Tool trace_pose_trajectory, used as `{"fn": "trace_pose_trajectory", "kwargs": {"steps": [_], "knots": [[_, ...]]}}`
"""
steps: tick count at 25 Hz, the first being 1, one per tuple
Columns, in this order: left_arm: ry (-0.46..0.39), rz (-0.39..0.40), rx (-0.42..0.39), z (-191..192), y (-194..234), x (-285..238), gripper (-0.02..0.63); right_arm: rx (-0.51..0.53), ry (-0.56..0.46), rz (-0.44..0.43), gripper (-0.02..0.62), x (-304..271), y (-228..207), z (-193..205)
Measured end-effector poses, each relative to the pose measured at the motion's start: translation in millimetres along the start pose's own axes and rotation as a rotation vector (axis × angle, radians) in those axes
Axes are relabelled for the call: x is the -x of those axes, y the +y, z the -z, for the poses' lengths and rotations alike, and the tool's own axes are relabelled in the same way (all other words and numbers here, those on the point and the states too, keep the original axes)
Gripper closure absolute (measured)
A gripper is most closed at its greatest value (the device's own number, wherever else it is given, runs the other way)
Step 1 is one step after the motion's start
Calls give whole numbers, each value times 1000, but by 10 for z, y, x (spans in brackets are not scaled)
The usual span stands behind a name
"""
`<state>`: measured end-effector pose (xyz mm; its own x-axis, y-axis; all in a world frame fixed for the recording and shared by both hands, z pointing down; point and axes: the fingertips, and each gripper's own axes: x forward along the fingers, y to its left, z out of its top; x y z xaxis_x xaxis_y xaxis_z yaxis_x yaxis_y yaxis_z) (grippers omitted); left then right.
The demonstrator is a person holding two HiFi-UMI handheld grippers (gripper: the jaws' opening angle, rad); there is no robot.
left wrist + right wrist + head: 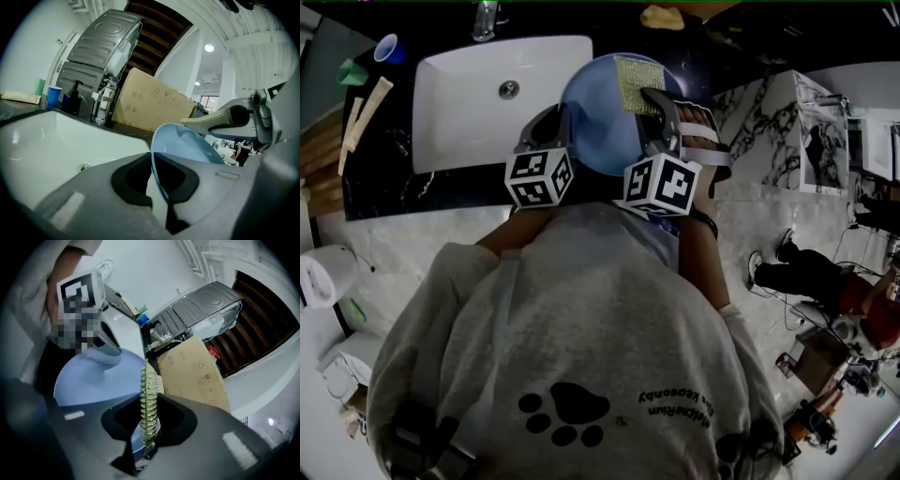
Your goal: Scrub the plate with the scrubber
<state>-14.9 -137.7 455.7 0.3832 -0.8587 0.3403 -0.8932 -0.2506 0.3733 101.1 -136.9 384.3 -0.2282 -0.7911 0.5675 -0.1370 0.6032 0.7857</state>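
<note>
A dark marbled counter (384, 178) carries a white sink (459, 103) with a tap (486, 19) at its far edge. The person stands before it on a pale floor (394, 253).

The blue plate (600, 112) is held tilted up on edge above the sink's right end. The left gripper (555, 120) has its jaws closed tight on the plate's near-left rim. The right gripper (661, 103) has its jaws pinched on the yellow-green scrubber (630, 84). The scrubber sits at the plate's far-right rim; whether it presses on the face or hangs just off it I cannot tell.

Both tools are in place for scrubbing, so the task looks under way. No suds, water or dirt show on the plate, so how much has been scrubbed cannot be read. Most of the face, by my judgement, is left to go over.

A blue cup (387, 49) stands on the counter left of the sink. A cardboard box (150, 105) leans behind the counter, with a wide white room beyond it.
</note>
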Motion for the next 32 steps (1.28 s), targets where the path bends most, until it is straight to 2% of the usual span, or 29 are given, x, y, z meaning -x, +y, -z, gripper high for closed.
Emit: {"fn": "trace_pose_trajectory", "kwargs": {"steps": [8,18,26,32], "knots": [[20,-16,3,26,26,-15,588,42,59,-83,522,-417,424,131],[35,-33,-13,45,32,-26,591,-21,115,-261,520,-367,852,216],[41,-47,-16,48,43,-35,591,-76,101,-471,520,-33,1293,61],[41,-54,-23,54,40,-42,591,-159,98,-695,520,295,1583,-50]]}}
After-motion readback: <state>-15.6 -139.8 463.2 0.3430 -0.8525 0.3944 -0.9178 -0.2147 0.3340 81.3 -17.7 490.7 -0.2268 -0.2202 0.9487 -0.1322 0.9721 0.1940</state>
